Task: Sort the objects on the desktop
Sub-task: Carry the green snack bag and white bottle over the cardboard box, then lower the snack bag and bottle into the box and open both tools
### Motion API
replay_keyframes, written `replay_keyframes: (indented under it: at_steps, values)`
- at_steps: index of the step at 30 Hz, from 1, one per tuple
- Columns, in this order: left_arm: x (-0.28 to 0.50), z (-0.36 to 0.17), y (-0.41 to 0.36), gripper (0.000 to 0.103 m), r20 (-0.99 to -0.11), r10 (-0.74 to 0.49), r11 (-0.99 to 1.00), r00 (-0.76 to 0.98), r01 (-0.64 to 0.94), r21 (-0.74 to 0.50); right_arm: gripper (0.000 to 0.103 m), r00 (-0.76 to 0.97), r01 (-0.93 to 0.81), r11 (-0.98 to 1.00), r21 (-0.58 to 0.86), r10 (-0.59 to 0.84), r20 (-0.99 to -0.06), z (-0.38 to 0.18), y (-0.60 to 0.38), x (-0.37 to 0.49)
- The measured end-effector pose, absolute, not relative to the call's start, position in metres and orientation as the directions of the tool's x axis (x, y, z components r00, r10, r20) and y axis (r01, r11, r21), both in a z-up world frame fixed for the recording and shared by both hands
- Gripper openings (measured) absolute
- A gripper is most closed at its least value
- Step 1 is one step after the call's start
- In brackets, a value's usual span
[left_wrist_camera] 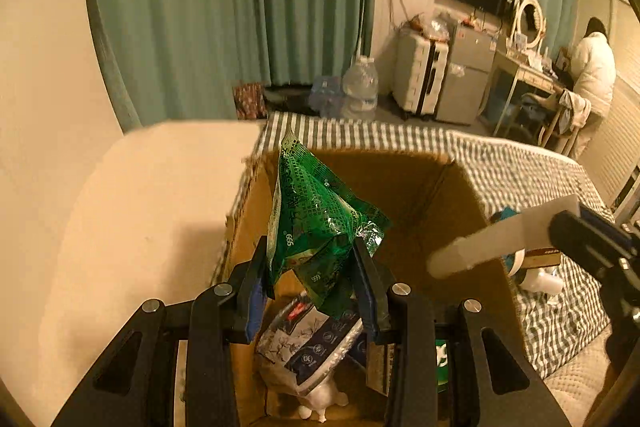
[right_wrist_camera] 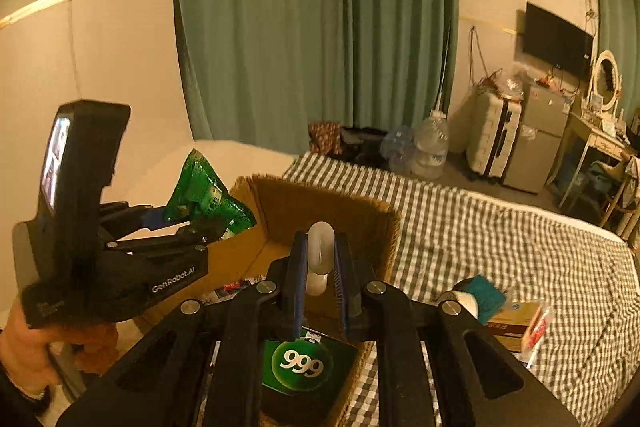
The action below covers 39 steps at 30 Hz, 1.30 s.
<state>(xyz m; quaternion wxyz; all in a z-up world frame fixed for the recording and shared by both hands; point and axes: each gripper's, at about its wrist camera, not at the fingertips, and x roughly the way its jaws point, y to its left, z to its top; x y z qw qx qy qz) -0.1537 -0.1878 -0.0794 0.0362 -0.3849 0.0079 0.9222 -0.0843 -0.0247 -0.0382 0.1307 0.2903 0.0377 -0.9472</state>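
Both grippers were over the open brown cardboard box (right_wrist_camera: 328,211) that sat on the grey-and-white checked bedspread (right_wrist_camera: 500,239), so the step in hand looked like dropping two items in. To do it well, each load ought to be well inside the box walls before its jaws part, and the two releases should be kept apart so the tools do not knock together. The crinkled green foil sachet pack (left_wrist_camera: 320,223) is light and floppy and would probably fall unevenly, so a low release over the items already in the box seemed wiser than a drop from above the rim.

The left gripper (left_wrist_camera: 312,283) angled steeply down into the box, its blue-padded jaws clamped on the lower part of the green pack, which stood up above them. Beneath it lay a white-and-navy printed pouch (left_wrist_camera: 316,347) on the box floor. In the right wrist view a hand (right_wrist_camera: 48,339) held this tool by its grip, to the left of the box.

The right gripper (right_wrist_camera: 320,267) pointed less steeply, its jaws pinched close on a flat whitish rounded stick (right_wrist_camera: 320,243), perhaps a nail file; I could not tell for certain. A dark green carton marked 999 (right_wrist_camera: 304,363) lay in the box below it. More small objects, among them a teal fuzzy item (right_wrist_camera: 486,293), waited on the bedspread beside the box
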Motion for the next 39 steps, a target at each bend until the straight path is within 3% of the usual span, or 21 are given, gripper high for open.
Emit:
replay_keyframes:
  at_steps: [10, 23, 26, 31, 36, 39]
  values:
    - [-0.164, -0.117, -0.191, 0.043, -0.773, 0.054, -0.997, -0.632, -0.083, -0.001, 0.016, -0.728, 0.270, -0.962, 0.047, -0.236, -0.644, -0.079, -0.027, -0.122]
    - [-0.120, -0.055, -0.188, 0.051, -0.683, 0.075, -0.997, -0.727, -0.064, -0.041, 0.018, -0.772, 0.281, -0.959, 0.046, -0.254, -0.583, -0.026, 0.000, -0.082]
    - [-0.108, -0.030, -0.185, 0.060, -0.640, 0.070, -0.998, -0.765, -0.056, -0.042, 0.031, -0.798, 0.264, -0.964, 0.037, -0.240, -0.554, -0.002, 0.015, -0.065]
    - [-0.083, 0.007, -0.169, 0.068, -0.588, 0.070, -0.997, -0.806, -0.068, -0.025, 0.034, -0.831, 0.236, -0.971, 0.027, -0.216, -0.512, 0.035, 0.042, -0.035]
    - [-0.059, 0.038, -0.153, 0.080, -0.542, 0.080, -0.996, -0.837, -0.083, -0.019, 0.052, -0.860, 0.207, -0.978, 0.026, -0.194, -0.472, 0.070, 0.070, -0.004]
    - [-0.042, 0.058, -0.140, 0.087, -0.514, 0.091, -0.995, -0.853, -0.096, -0.018, 0.052, -0.872, 0.192, -0.981, 0.035, -0.187, -0.452, 0.089, 0.086, 0.016]
